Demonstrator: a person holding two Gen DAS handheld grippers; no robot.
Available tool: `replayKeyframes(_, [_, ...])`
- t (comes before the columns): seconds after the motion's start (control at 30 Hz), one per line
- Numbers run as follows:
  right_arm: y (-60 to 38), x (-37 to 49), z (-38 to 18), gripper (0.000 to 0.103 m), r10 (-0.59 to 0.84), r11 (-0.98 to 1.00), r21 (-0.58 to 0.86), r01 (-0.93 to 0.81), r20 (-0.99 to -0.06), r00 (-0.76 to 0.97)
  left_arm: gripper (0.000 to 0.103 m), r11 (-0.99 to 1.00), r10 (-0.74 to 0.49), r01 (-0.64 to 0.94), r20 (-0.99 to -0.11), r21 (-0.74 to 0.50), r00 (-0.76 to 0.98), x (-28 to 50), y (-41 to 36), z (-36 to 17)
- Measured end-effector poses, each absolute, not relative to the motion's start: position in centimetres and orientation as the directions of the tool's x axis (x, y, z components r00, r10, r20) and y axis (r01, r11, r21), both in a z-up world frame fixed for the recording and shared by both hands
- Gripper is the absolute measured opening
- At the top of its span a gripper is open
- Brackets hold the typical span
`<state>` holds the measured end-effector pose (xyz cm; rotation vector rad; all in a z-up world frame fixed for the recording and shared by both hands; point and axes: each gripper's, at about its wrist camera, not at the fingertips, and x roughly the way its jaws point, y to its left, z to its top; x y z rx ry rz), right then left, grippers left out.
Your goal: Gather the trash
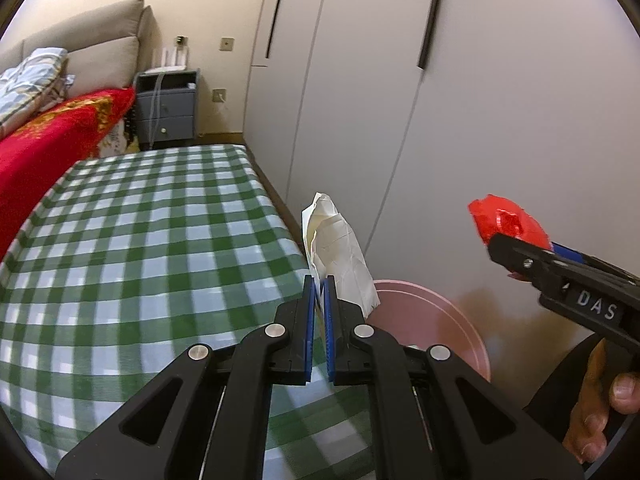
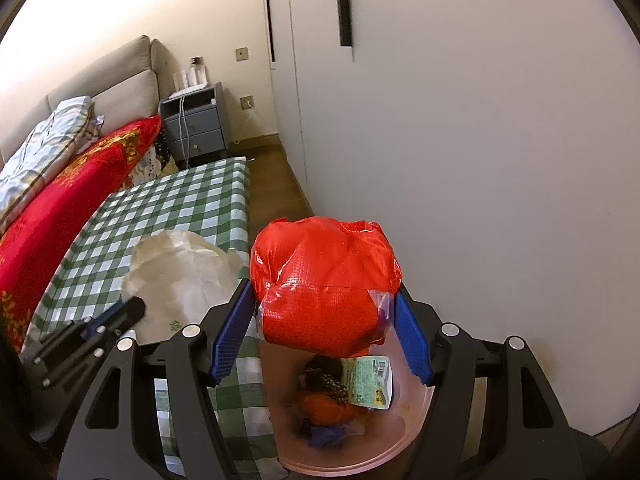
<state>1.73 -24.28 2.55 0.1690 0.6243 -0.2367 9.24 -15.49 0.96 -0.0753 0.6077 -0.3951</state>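
Left tongs [image 1: 319, 280] pressed nearly together, pinching white paper bag [image 1: 340, 252] upright, just beside pink bin [image 1: 460, 320]. Right tongs [image 2: 325, 300] spread wide, blue pads gripping red bag [image 2: 324, 276] by its sides, above bin holding other trash. Checked surface [image 1: 140, 240] left of bin.

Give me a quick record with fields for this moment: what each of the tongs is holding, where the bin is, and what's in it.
left tongs: shut on white paper bag
right tongs: shut on red plastic bag, above the bin
bin: pink bin, on the floor beside the checked table
bin contents: labelled packet, orange and dark scraps
stage: both pieces not yet dropped
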Motion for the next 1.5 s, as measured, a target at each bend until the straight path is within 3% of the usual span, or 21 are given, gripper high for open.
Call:
replayKeyframes(0.57, [-26.5, 2.0, 1.5, 0.069, -0.222, 0.925, 0.106, 0.364, -0.627, 0.747, 0.005, 0.894, -0.437, 0.396, -0.595, -0.208, 0.674, 11.1, -20.1, -1.5])
replayKeyframes(0.67, [-26.8, 1.9, 1.5, 0.078, -0.233, 0.917, 0.112, 0.383, -0.628, 0.742, 0.006, 0.876, -0.474, 0.415, -0.595, -0.244, 0.65, 11.4, -20.3, -1.8])
replayKeyframes(0.73, [-27.1, 1.8, 1.5, 0.082, -0.239, 0.912, 0.118, 0.392, -0.625, 0.743, 0.015, 0.859, -0.507, 0.419, -0.592, -0.292, 0.627, 11.8, -20.0, -2.1])
replayKeyframes(1.07, [-27.0, 0.7, 2.2, 0.082, -0.219, 0.915, 0.151, 0.375, -0.594, 0.774, 0.016, 0.856, -0.514, 0.414, -0.58, -0.309, 0.631, 10.9, -17.5, -1.1])
replayKeyframes(1.17, [-26.4, -0.1, 2.9, 0.091, -0.195, 0.928, 0.158, 0.338, -0.565, 0.801, 0.016, 0.862, -0.505, 0.414, -0.571, -0.294, 0.647, 9.9, -16.3, -0.3])
replayKeyframes(1.3, [-25.1, -1.4, 3.8, 0.097, -0.149, 0.951, 0.152, 0.269, -0.537, 0.83, 0.033, 0.871, -0.489, 0.415, -0.547, -0.264, 0.679, 8.0, -14.4, 1.3])
replayKeyframes(1.37, [-24.7, -2.0, 4.3, 0.098, -0.138, 0.957, 0.149, 0.249, -0.519, 0.843, 0.036, 0.877, -0.478, 0.415, -0.532, -0.244, 0.699, 7.0, -13.6, 2.2])
replayKeyframes(1.5, [-23.8, -3.8, 4.6, 0.098, -0.121, 0.961, 0.156, 0.229, -0.506, 0.854, 0.057, 0.909, -0.416, 0.372, -0.504, -0.191, 0.757, 4.3, -10.4, 3.9])
